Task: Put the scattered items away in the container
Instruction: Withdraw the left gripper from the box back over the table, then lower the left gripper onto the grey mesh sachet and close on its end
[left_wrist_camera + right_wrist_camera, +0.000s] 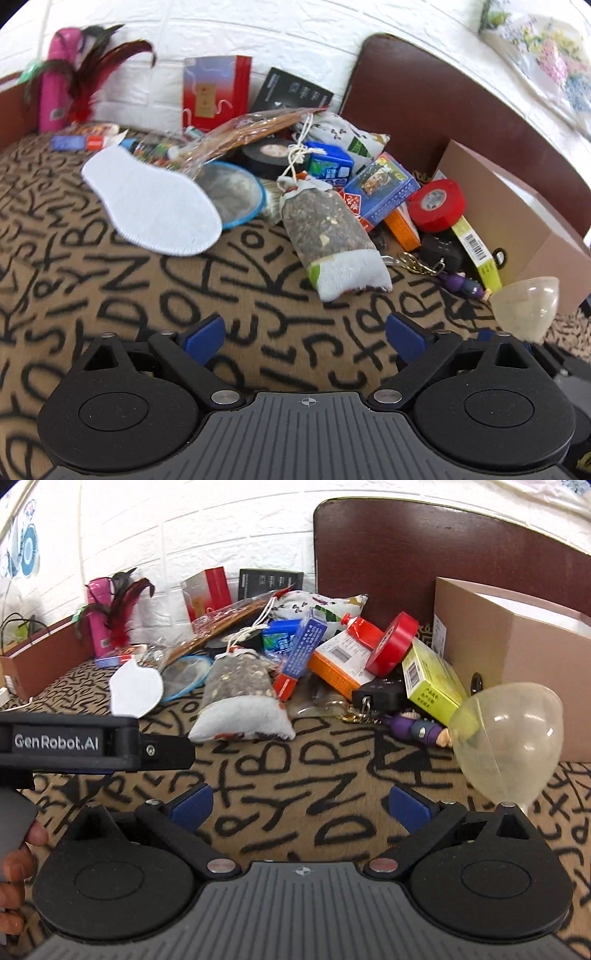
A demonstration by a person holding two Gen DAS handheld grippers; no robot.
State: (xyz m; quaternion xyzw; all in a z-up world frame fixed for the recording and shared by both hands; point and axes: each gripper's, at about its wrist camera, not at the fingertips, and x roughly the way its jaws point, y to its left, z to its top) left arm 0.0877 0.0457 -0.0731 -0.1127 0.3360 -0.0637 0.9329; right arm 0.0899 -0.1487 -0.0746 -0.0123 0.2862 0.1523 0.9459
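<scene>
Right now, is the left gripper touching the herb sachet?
Apart. The left wrist view shows patterned cloth between the open left gripper and the herb sachet.

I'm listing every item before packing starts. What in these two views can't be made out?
- Cardboard box: its inside is hidden by its own walls in both views.
- Black tape roll: partly covered by the clear bag, left view.
- Keys: mostly under the black fob, right view.
- Printing on the green box: too blurred to read.
- Left gripper: its body is cut off by the frame edge, right view.
</scene>
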